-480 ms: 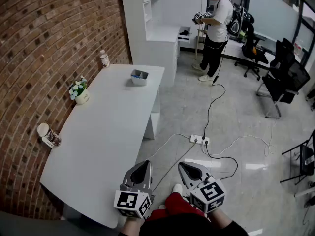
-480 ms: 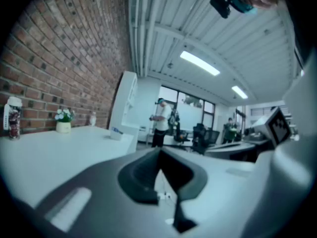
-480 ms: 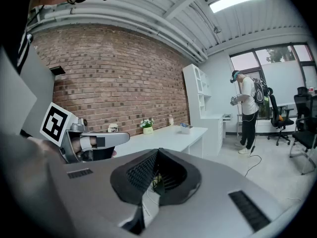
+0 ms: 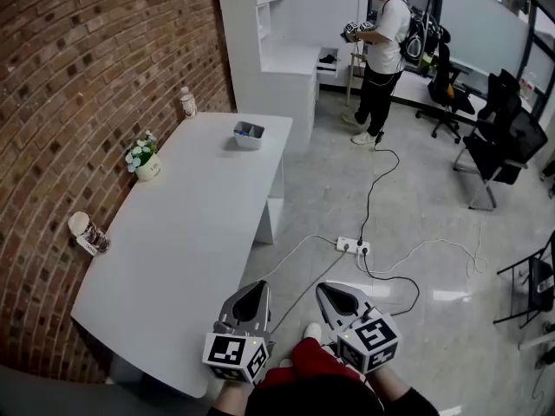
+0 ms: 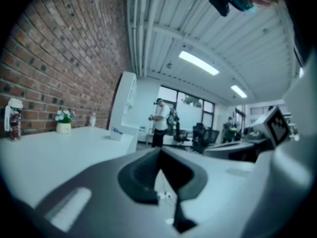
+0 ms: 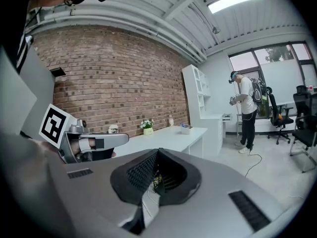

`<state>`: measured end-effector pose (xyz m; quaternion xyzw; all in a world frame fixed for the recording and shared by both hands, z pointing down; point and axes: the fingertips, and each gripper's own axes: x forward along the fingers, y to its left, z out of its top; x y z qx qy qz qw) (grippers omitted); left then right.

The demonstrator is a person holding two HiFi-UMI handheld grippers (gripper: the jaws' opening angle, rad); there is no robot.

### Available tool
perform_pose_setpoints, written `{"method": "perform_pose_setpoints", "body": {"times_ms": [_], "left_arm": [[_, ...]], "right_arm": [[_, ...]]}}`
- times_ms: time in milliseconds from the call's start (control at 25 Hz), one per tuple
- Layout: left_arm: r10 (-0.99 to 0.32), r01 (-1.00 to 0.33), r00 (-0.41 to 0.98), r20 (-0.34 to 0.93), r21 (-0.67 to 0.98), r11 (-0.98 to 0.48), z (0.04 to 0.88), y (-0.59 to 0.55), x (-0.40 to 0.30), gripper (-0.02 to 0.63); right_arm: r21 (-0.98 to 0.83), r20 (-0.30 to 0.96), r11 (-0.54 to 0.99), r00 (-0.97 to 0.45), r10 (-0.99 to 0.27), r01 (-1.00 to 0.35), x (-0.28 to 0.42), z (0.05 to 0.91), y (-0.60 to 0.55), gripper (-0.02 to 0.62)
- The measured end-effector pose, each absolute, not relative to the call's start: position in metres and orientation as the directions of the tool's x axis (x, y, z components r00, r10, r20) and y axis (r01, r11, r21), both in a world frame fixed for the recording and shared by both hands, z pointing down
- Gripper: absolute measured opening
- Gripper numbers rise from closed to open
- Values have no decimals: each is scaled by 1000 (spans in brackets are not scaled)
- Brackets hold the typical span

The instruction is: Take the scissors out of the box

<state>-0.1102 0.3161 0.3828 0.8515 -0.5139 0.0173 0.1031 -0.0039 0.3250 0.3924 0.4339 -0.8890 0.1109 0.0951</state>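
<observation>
- Starting at the bottom middle of the head view, the left gripper is seen with its jaws pressed together and nothing between them.
- Just right of it, the right gripper is likewise closed, and no object is caught between its ribbed pads.
- Both grippers are held close to the body and nearly level, tips directed up the frame. This is judged to be a carrying posture for the approach, since nothing lies within reach to be gripped.
- The white table is laid out from the lower left toward the upper middle, and its near corner is found just left of the left gripper.
- The box is set at the table's far end, in the upper middle, well apart from both grippers. A blue item shows inside, where the scissors are presumably kept, but they are too small to be made out.
- A flower pot, a bottle and a small capped container are ranged along the table's wall-side edge, so the way to the box is left unobstructed.
- A power strip with cables is spread on the floor right of the table, which may need to be stepped around.
</observation>
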Motion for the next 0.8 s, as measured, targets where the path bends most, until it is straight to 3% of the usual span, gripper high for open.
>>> {"method": "perform_pose_setpoints", "body": {"times_ms": [800], "left_arm": [[-884,-888,448,137,180,-422,387,312,-120,3]], "right_arm": [[-192,262,571,-602,-754,-798,4,400,317,9]]}}
